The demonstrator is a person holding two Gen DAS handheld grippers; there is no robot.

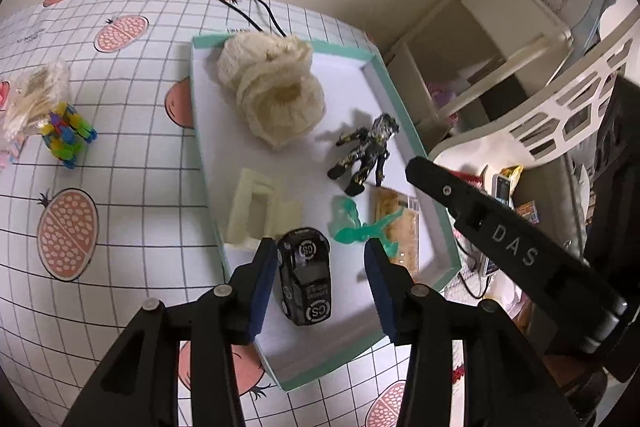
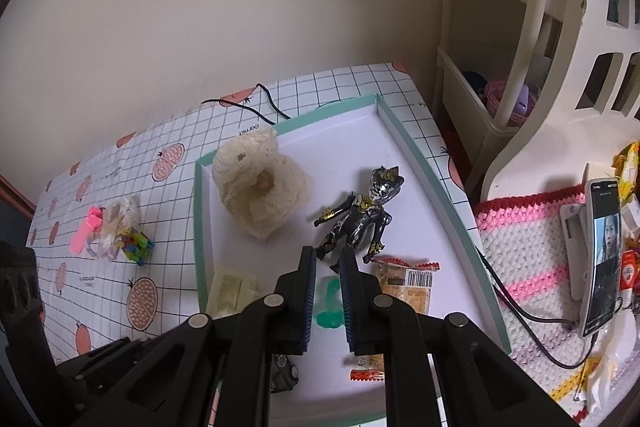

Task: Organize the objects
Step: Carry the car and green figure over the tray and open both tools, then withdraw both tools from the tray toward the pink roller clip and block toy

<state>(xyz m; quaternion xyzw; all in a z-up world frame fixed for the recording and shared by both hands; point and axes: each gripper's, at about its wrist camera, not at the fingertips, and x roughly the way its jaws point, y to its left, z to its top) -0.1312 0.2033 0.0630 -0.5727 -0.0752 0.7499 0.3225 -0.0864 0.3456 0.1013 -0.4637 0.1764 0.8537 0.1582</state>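
A shallow white tray with a teal rim [image 1: 404, 131] [image 2: 416, 163] lies on the checked tablecloth. In it lie a black toy car [image 1: 306, 281], a cream crocheted bundle [image 1: 272, 87] [image 2: 260, 187], a black and gold action figure [image 1: 366, 155] [image 2: 360, 219], a green translucent toy [image 1: 352, 227] [image 2: 330, 307], a cream plastic piece [image 1: 260, 211] [image 2: 230, 291] and a snack packet [image 1: 400, 227] [image 2: 408, 283]. My left gripper [image 1: 322, 253] is open, its fingers either side of the car. My right gripper [image 2: 327, 255] hangs above the green toy, jaws narrowly apart and empty.
A multicoloured block toy [image 1: 66, 135] [image 2: 138, 245], a clear bag [image 1: 36, 95] and a pink item [image 2: 86, 229] lie on the cloth left of the tray. A black cable [image 1: 248, 11] runs behind it. A cream shelf unit [image 2: 500, 67] and a phone [image 2: 602, 255] stand at right.
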